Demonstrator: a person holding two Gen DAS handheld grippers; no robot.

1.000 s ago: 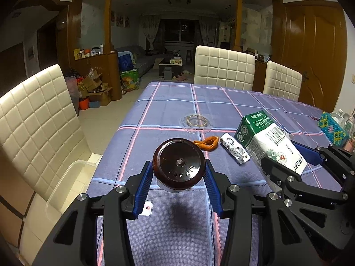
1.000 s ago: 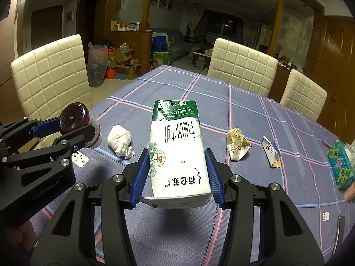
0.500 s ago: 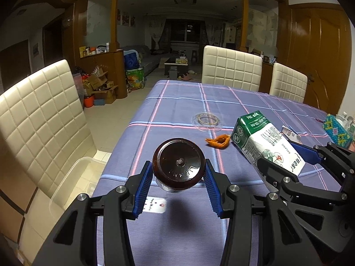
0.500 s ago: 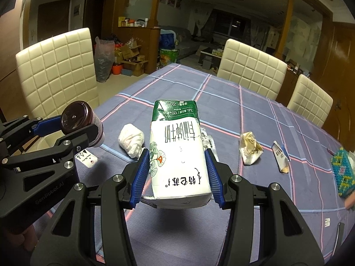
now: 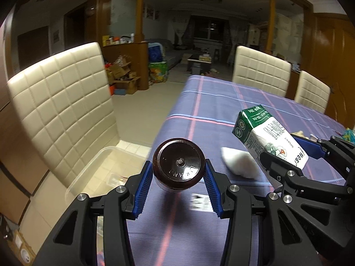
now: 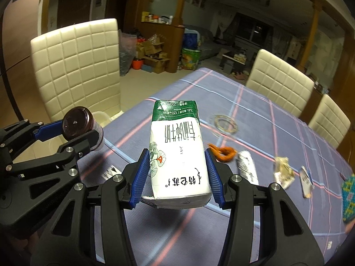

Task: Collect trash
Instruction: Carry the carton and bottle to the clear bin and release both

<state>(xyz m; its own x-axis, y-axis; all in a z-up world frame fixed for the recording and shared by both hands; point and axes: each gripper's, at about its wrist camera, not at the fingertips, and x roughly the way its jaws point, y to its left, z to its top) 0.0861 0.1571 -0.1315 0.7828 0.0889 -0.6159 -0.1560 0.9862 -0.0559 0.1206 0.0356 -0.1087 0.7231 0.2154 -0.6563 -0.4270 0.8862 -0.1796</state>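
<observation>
Transport step: left claw [image 5: 178, 185] clamped on a brown-capped round jar [image 5: 179, 165], right claw [image 6: 176, 178] on a green-and-white milk carton [image 6: 177, 148], both above the counter [image 5: 213, 102] edge; release over the clear plastic bin [image 5: 93, 173] presumably follows.

Brown, white and green over a checked purple cloth

Between my left jaws the jar [image 5: 179, 169] shows a dark brown lid and a pale body; between my right jaws the carton [image 6: 177, 148] is white with a green top, black lettering and a green leaf print with a red mark. My pads [image 5: 143, 192] are ribbed blue on black arms. Under both jaws the cloth [image 5: 213, 102] is purple with pink and pale blue lines. Left of the left jaws a chair [image 5: 64, 110] is cream, quilted in squares. Right of the right jaws lies an orange peel [image 6: 223, 151]; just right of the left jaws, a white wad [image 5: 238, 163].
</observation>
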